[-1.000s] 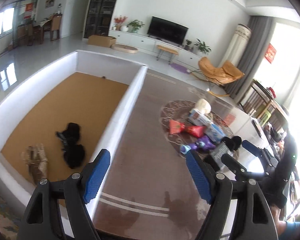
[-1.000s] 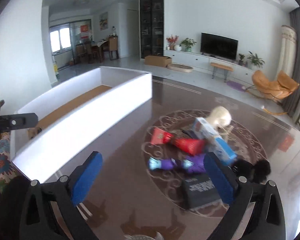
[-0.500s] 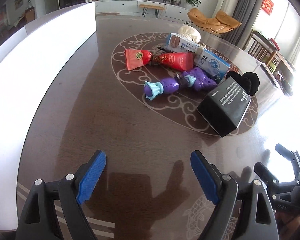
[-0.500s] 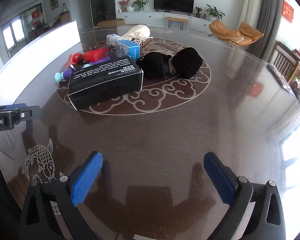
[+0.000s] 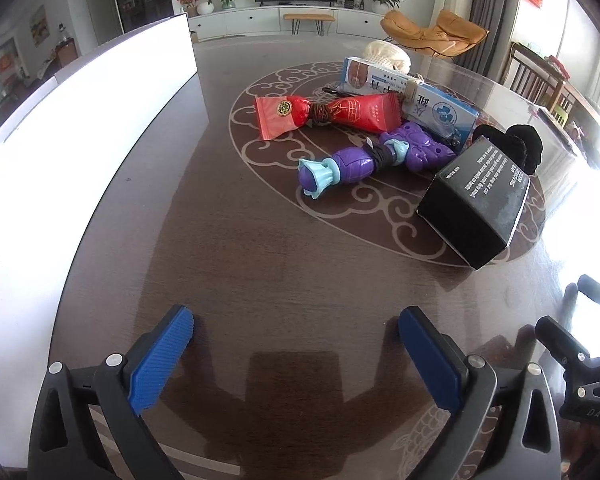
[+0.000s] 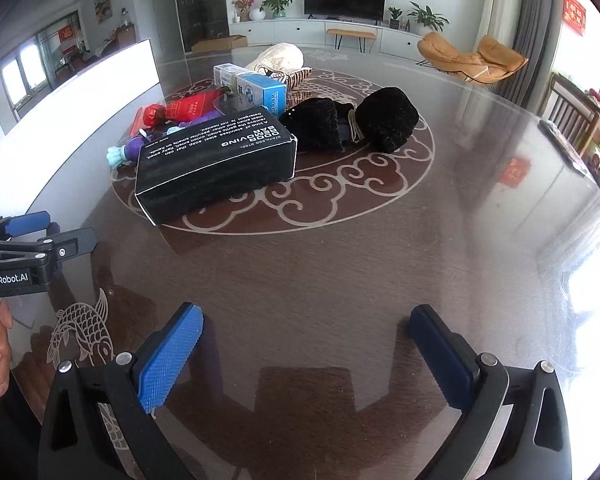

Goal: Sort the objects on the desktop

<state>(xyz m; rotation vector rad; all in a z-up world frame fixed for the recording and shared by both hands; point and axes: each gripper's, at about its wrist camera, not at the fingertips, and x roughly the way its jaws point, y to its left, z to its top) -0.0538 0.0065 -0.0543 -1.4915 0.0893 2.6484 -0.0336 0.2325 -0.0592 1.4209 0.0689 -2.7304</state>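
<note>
1. My left gripper (image 5: pixel 296 334) hangs over bare table (image 5: pixel 260 264), its blue pads spread wide; the jaws have just been opening and nothing lies between them.
2. My right gripper (image 6: pixel 306 334) is likewise spread wide and empty, tilted down at the glossy tabletop.
3. I take the black box (image 6: pixel 216 160) as my landmark. It lies on the ring pattern at the table's middle, white lettering on its top face, well ahead of both pairs of pads.
4. Just behind the box, seen from the left wrist, is the purple toy (image 5: pixel 374 160) with pale blue ends, close against the box's far corner.
5. Beyond that toy lies the red packet (image 5: pixel 328 114), bound in the middle by a dark band.
6. The blue-and-white cartons (image 5: pixel 416 98) lie behind the box, with a cream woven bag (image 6: pixel 280 58) farther back.
7. The black fuzzy item (image 6: pixel 356 124) lies right of the box, touching or nearly touching its far right corner.
8. A tall white bin wall (image 5: pixel 80 128) stands well left of the box.
</note>
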